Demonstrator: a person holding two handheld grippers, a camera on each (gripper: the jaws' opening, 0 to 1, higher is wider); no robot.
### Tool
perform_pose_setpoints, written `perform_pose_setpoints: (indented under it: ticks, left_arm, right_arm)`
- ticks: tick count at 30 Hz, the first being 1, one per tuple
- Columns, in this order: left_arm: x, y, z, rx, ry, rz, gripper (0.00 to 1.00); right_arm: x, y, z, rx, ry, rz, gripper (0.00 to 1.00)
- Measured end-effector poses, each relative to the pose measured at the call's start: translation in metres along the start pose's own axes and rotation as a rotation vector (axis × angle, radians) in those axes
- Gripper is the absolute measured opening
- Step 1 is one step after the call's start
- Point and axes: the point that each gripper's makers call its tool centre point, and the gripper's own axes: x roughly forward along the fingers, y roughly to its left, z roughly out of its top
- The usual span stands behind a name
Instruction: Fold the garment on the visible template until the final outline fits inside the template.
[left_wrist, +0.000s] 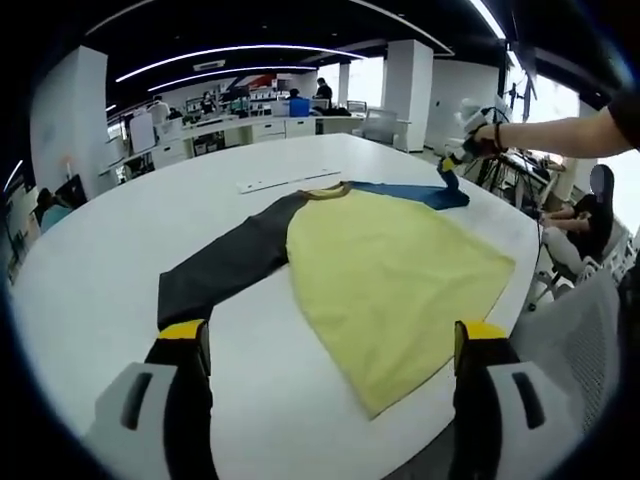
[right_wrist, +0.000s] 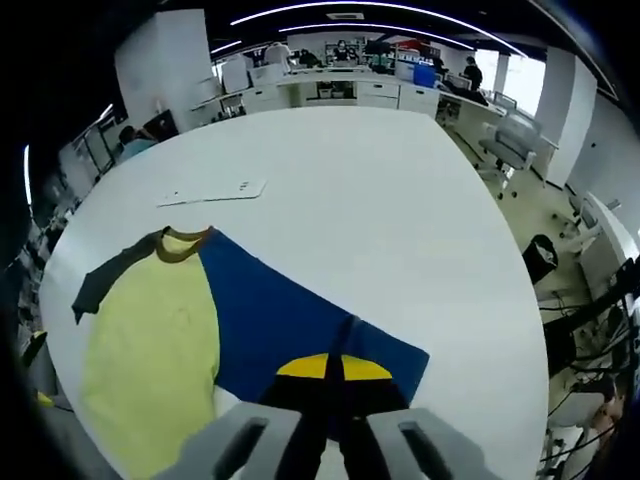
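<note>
On the white tabletop (left_wrist: 90, 290), yellow-bodied garment (left_wrist: 390, 275) spread flat, dark sleeve (left_wrist: 225, 265) extended, blue sleeve (right_wrist: 300, 325) clamped in right gripper (right_wrist: 333, 372), left gripper (left_wrist: 335, 345) jaws wide apart, holding nothing.

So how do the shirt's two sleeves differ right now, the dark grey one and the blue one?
The dark grey sleeve lies flat and free on the white table, stretched out towards the open left hand-held gripper; the blue sleeve is pinched at its cuff by the right hand-held gripper, jaws closed on the cloth. In the left gripper view the blue sleeve's end is lifted off the table, while the grey one rests fully on it. Both join the yellow body.
</note>
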Motion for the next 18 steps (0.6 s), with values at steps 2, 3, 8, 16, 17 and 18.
perform_pose_setpoints:
  ticks: [2, 3, 8, 16, 17, 18]
  left_arm:
    - [-0.001, 0.0, 0.0, -0.003, -0.001, 0.001, 0.99]
    - [-0.001, 0.0, 0.0, -0.003, -0.001, 0.0, 0.99]
    - [-0.001, -0.001, -0.002, 0.0, 0.007, -0.006, 0.99]
    - [0.0, -0.004, -0.002, 0.005, 0.011, -0.017, 0.99]
    - [0.0, -0.005, -0.002, 0.005, 0.012, -0.018, 0.99]
    - [0.0, -0.005, -0.002, 0.006, 0.011, -0.019, 0.99]
  right_arm:
    - [0.001, 0.005, 0.002, -0.01, 0.003, 0.007, 0.0]
    - [0.002, 0.007, 0.003, -0.013, 0.005, 0.011, 0.0]
    - [0.004, 0.017, 0.005, -0.03, 0.012, 0.023, 0.0]
    - [0.006, 0.036, 0.011, -0.041, 0.012, 0.044, 0.0]
    - [0.006, 0.038, 0.011, -0.044, 0.011, 0.047, 0.0]
    - [0.006, 0.041, 0.013, -0.048, 0.011, 0.051, 0.0]
